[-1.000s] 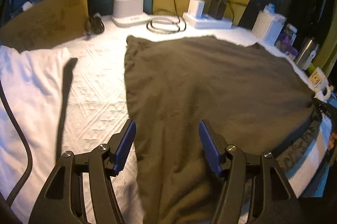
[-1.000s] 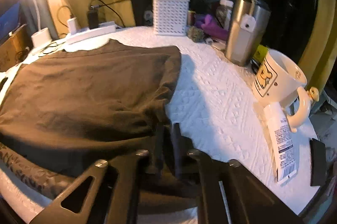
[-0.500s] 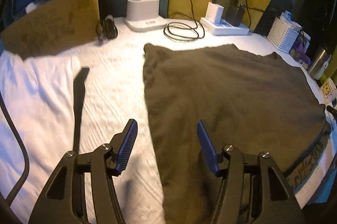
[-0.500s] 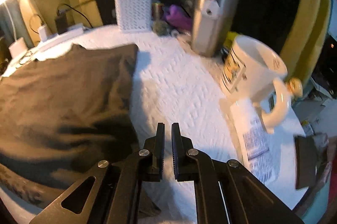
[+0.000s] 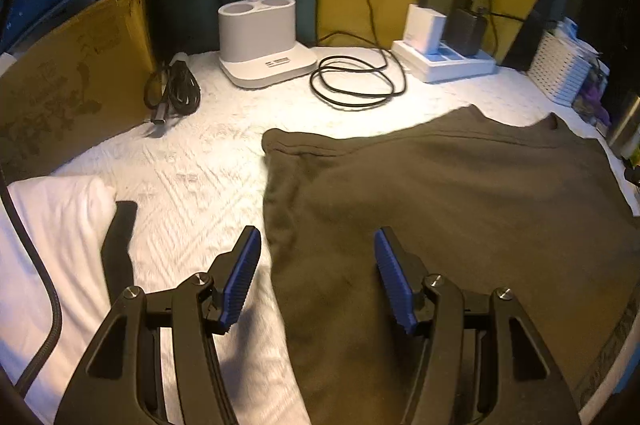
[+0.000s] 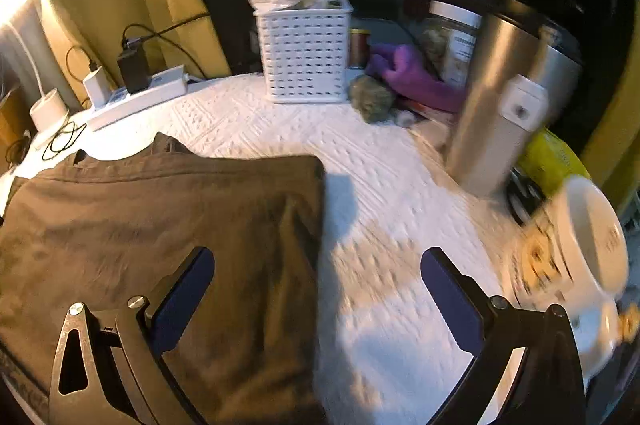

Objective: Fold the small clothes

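While hovering: my grippers both empty.
Left gripper (image 5: 316,277): agape, cloth (image 5: 440,205) edge beneath.
Right gripper (image 6: 318,299): jaws just sprung wide, straddling cloth's right edge.

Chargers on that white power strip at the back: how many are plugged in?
2. A white charger stands on the power strip toward its left end, and a black charger sits just right of it. Further plugs behind them could be hidden.
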`<state>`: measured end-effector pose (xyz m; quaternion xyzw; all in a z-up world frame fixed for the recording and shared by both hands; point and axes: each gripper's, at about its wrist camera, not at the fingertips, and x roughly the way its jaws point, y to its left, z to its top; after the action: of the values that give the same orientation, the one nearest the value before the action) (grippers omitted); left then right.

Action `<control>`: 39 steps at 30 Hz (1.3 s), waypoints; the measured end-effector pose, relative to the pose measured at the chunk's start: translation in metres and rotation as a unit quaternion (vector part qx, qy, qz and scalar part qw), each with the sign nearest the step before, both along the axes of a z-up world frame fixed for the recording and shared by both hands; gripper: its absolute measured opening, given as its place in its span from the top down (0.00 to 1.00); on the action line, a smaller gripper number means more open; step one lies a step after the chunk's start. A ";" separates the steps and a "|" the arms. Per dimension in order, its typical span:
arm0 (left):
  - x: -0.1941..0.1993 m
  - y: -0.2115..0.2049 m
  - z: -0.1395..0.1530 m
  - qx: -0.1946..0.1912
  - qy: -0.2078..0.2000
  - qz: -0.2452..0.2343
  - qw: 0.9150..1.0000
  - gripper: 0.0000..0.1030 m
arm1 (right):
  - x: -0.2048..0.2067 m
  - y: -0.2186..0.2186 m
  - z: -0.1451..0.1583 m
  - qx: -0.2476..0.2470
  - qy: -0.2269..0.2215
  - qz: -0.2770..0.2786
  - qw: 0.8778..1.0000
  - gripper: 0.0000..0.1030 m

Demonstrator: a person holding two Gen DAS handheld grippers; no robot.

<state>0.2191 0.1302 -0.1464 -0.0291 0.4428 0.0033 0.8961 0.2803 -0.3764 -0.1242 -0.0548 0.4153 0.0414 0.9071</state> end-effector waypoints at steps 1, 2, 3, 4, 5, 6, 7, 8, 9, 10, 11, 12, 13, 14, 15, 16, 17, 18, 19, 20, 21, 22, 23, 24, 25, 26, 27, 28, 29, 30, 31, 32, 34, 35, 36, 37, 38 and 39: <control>0.005 0.003 -0.003 -0.001 0.002 0.001 1.000 0.42 | 0.006 0.003 -0.002 -0.003 0.001 0.005 1.000 0.04; 0.009 0.004 -0.005 -0.001 0.004 0.001 1.000 0.43 | 0.014 0.006 -0.005 -0.006 0.007 0.012 1.000 0.10; 0.013 0.006 -0.007 -0.004 0.007 0.000 1.000 0.43 | 0.023 0.007 -0.009 -0.007 0.018 0.014 1.000 0.23; 0.015 0.007 -0.009 -0.008 0.007 -0.002 1.000 0.43 | 0.031 0.007 -0.013 -0.006 0.028 0.012 1.000 0.33; 0.018 0.008 -0.010 -0.011 0.008 -0.003 1.000 0.43 | 0.039 0.007 -0.017 -0.003 0.038 0.010 0.999 0.37; 0.020 0.008 -0.012 -0.013 0.010 -0.005 1.000 0.43 | 0.047 0.006 -0.021 0.001 0.047 0.009 0.999 0.40; 0.022 0.008 -0.012 -0.012 0.007 -0.009 1.000 0.43 | 0.056 0.005 -0.027 0.006 0.060 0.008 0.998 0.41; 0.023 0.006 -0.013 -0.008 0.005 -0.014 1.000 0.45 | 0.060 0.005 -0.030 0.012 0.063 0.010 0.998 0.41; 0.023 0.004 -0.013 -0.003 0.004 -0.020 1.000 0.61 | 0.066 0.005 -0.031 0.020 0.063 0.013 0.998 0.46; 0.024 0.001 -0.013 0.009 0.001 -0.026 1.000 0.71 | 0.070 0.008 -0.031 0.018 0.063 0.018 0.998 0.55; 0.025 -0.001 -0.013 0.020 -0.001 -0.031 0.999 0.85 | 0.073 0.011 -0.031 0.013 0.062 0.025 0.998 0.60; 0.026 -0.002 -0.013 0.018 0.000 -0.035 0.999 0.97 | 0.077 0.015 -0.030 0.010 0.063 0.033 0.997 0.71; 0.027 -0.001 -0.013 0.012 0.001 -0.035 0.999 0.98 | 0.082 0.019 -0.030 0.009 0.063 0.042 0.997 0.88; 0.028 -0.001 -0.012 0.017 -0.001 -0.028 0.999 0.98 | 0.086 0.024 -0.029 0.004 0.063 0.049 0.997 0.93; 0.029 -0.001 -0.012 0.023 -0.004 -0.023 0.999 0.98 | 0.091 0.030 -0.029 -0.016 0.061 0.051 0.997 0.93; 0.031 0.000 -0.012 0.025 -0.005 -0.019 1.000 0.98 | 0.094 0.034 -0.030 -0.030 0.056 0.052 0.997 0.93; 0.031 0.001 -0.012 0.023 -0.006 -0.015 1.000 0.98 | 0.097 0.037 -0.030 -0.039 0.053 0.054 0.996 0.94; 0.032 0.002 -0.011 0.022 -0.004 -0.013 1.000 0.98 | 0.102 0.041 -0.030 -0.048 0.048 0.055 0.996 0.94; 0.033 0.004 -0.011 0.021 -0.004 -0.008 1.000 0.98 | 0.105 0.042 -0.030 -0.052 0.046 0.055 0.996 0.94; 0.033 0.006 -0.011 0.019 -0.003 -0.002 1.000 0.98 | 0.108 0.042 -0.030 -0.054 0.043 0.053 0.996 0.94; 0.033 0.007 -0.010 0.019 -0.002 -0.001 1.000 0.98 | 0.111 0.042 -0.030 -0.055 0.041 0.052 0.996 0.94; 0.033 0.008 -0.010 0.020 -0.003 0.003 1.000 0.98 | 0.113 0.042 -0.030 -0.056 0.041 0.054 0.996 0.94; 0.033 0.009 -0.010 0.022 -0.003 0.006 1.000 0.98 | 0.114 0.042 -0.030 -0.057 0.038 0.054 0.996 0.94; 0.032 0.008 -0.010 0.023 -0.001 0.005 1.000 0.98 | 0.115 0.041 -0.031 -0.057 0.037 0.053 0.996 0.94; 0.031 0.007 -0.010 0.026 -0.001 0.005 1.000 0.98 | 0.115 0.040 -0.030 -0.056 0.038 0.054 0.996 0.94; 0.030 0.005 -0.009 0.025 0.000 0.003 1.000 0.98 | 0.114 0.039 -0.030 -0.053 0.038 0.054 0.996 0.94; 0.030 0.004 -0.008 0.025 0.000 0.000 1.000 0.98 | 0.112 0.037 -0.028 -0.049 0.039 0.052 0.997 0.94; 0.029 0.001 -0.005 0.028 -0.001 -0.002 1.000 0.98 | 0.107 0.034 -0.025 -0.050 0.039 0.049 0.997 0.94; 0.029 0.000 -0.004 0.030 -0.001 -0.004 1.000 0.98 | 0.103 0.033 -0.023 -0.052 0.038 0.048 0.997 0.94; 0.028 -0.001 -0.002 0.030 -0.001 -0.006 1.000 0.98 | 0.099 0.032 -0.021 -0.051 0.037 0.046 0.997 0.94; 0.028 -0.002 -0.001 0.027 -0.002 -0.006 1.000 0.98 | 0.095 0.029 -0.019 -0.048 0.038 0.043 0.997 0.94; 0.027 -0.002 0.002 0.024 -0.005 -0.006 1.000 0.97 | 0.091 0.027 -0.018 -0.045 0.038 0.040 0.997 0.93; 0.026 -0.003 0.006 0.021 -0.009 -0.003 1.000 0.97 | 0.083 0.022 -0.016 -0.036 0.036 0.032 0.998 0.82; 0.026 -0.003 0.007 0.021 -0.011 -0.001 1.000 0.97 | 0.080 0.019 -0.015 -0.034 0.035 0.026 0.998 0.70; 0.025 -0.003 0.008 0.023 -0.011 0.002 1.000 0.97 | 0.076 0.015 -0.014 -0.033 0.036 0.018 0.999 0.33; 0.025 -0.004 0.009 0.025 -0.011 0.002 1.000 0.97 | 0.074 0.012 -0.013 -0.028 0.036 0.013 0.999 0.10; 0.024 -0.004 0.010 0.026 -0.013 0.002 1.000 0.97 | 0.070 0.009 -0.012 -0.019 0.032 0.010 0.999 0.09; 0.024 -0.003 0.010 0.026 -0.014 0.003 1.000 0.96 | 0.065 0.005 -0.011 -0.005 0.026 0.009 1.000 0.09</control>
<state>0.2427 0.1269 -0.1360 -0.0072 0.4302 0.0170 0.9025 0.3452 -0.3713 -0.1350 -0.0621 0.4385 0.0491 0.8952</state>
